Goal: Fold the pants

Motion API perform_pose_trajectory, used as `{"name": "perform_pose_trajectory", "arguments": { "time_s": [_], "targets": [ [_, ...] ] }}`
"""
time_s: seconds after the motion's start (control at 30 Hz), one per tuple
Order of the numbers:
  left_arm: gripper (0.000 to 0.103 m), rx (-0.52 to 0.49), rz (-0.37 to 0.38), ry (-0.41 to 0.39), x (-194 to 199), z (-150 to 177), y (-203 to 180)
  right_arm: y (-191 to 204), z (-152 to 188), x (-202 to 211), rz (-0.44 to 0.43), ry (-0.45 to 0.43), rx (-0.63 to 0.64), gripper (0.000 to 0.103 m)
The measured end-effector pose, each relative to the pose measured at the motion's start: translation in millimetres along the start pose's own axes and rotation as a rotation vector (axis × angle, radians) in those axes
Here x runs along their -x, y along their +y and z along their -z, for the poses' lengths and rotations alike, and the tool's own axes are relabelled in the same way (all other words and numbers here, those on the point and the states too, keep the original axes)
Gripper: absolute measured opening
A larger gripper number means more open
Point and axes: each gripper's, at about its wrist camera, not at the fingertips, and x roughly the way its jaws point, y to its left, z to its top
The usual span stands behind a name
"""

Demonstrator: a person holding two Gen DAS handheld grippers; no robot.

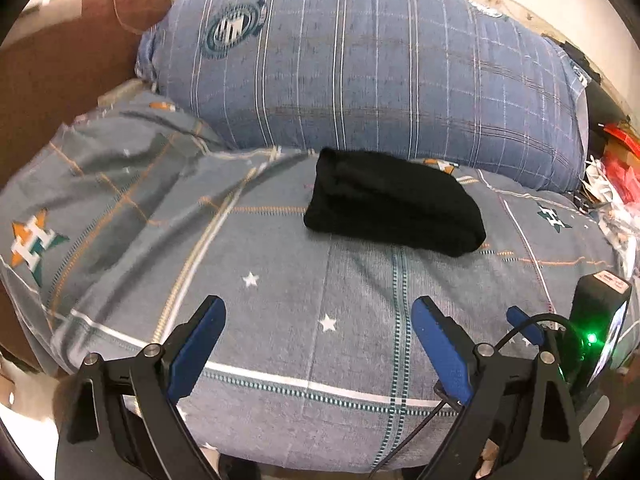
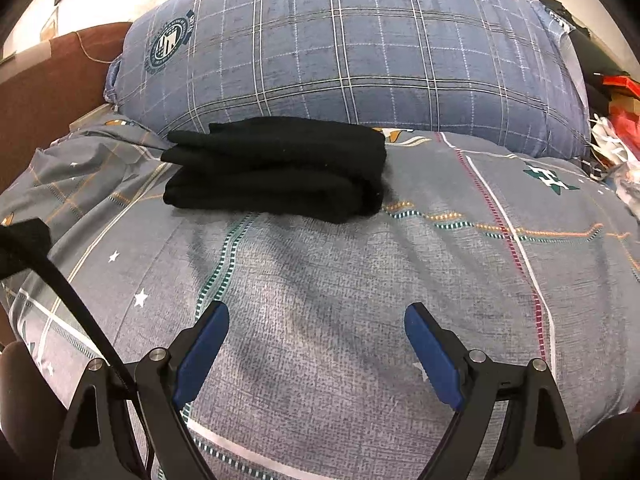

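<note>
The black pants (image 2: 276,168) lie in a compact folded bundle on the bed (image 2: 360,280), just in front of the big plaid pillow (image 2: 360,48). Both the left tongs (image 1: 318,312) and right tongs (image 2: 316,316) hang spread and empty, well short of the bundle. The folding looks finished; at most the next move is to tidy an edge or back away.

Bedding and clutter around the bed

A grey patterned bedsheet (image 1: 280,300) with stars and orange lines is being seen spread over the mattress, and a large blue plaid pillow (image 1: 360,72) is being propped at its far edge. A brown headboard (image 1: 60,80) is being shown on the left, while red and white clutter (image 1: 612,176) is being glimpsed piled at the right.
</note>
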Motion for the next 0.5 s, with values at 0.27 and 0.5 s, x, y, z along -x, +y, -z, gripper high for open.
{"name": "perform_pose_trajectory", "arguments": {
  "time_s": [0.27, 0.5],
  "targets": [
    [0.094, -0.023, 0.009, 0.083, -23.5, 12.7, -6.7, -4.5, -1.1, 3.3, 0.011, -0.014, -0.011, 0.094],
    [0.094, 0.009, 0.016, 0.131, -37.0, 18.0, -4.0, -3.1, -0.8, -3.6, 0.004, 0.012, -0.014, 0.094]
  ]
}}
